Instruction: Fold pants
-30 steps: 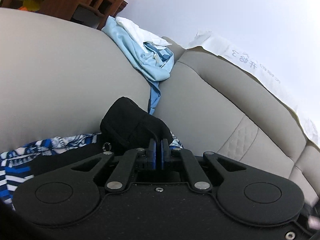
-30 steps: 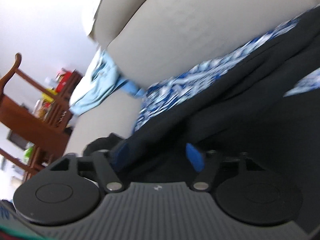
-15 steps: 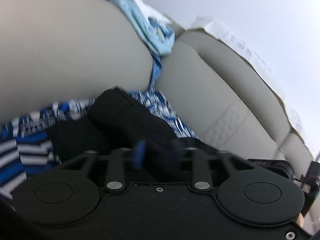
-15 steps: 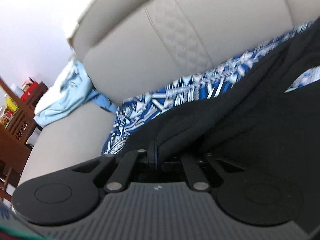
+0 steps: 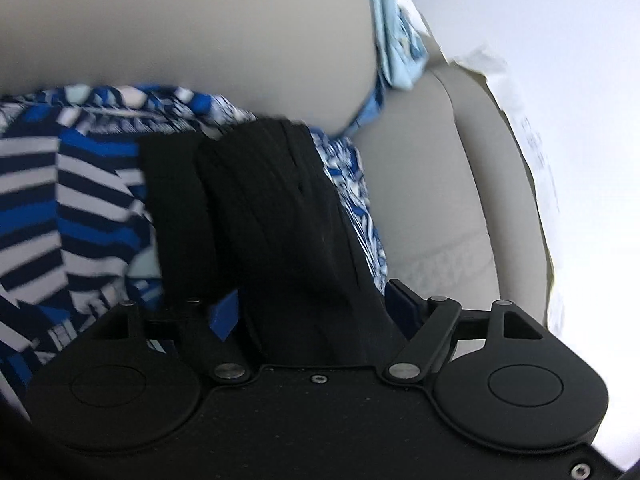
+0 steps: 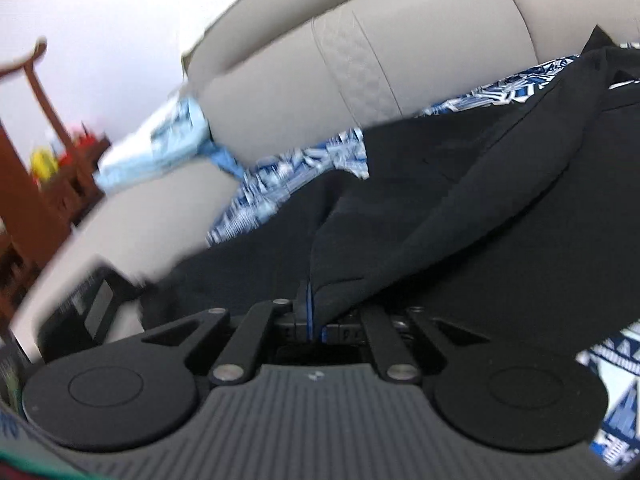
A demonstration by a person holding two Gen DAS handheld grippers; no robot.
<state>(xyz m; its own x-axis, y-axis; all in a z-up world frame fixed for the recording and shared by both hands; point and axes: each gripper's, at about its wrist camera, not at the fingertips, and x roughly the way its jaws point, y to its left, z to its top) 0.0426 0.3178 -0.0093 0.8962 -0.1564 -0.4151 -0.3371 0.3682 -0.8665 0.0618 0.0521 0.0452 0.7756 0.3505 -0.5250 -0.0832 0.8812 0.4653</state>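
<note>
The black pants (image 5: pixel 276 216) were seen in the centre of the left wrist view as a bunched roll lying between the spread, open jaws of the left gripper (image 5: pixel 312 312), over a blue patterned cloth (image 5: pixel 60 200) on the beige sofa (image 5: pixel 180 32). In the right wrist view the pants (image 6: pixel 480 208) were spread across the centre and right, and an edge of them was pinched in the closed jaws of the right gripper (image 6: pixel 314 316) at lower centre. A light blue garment (image 6: pixel 160 148) was draped over the sofa back at the left.
</note>
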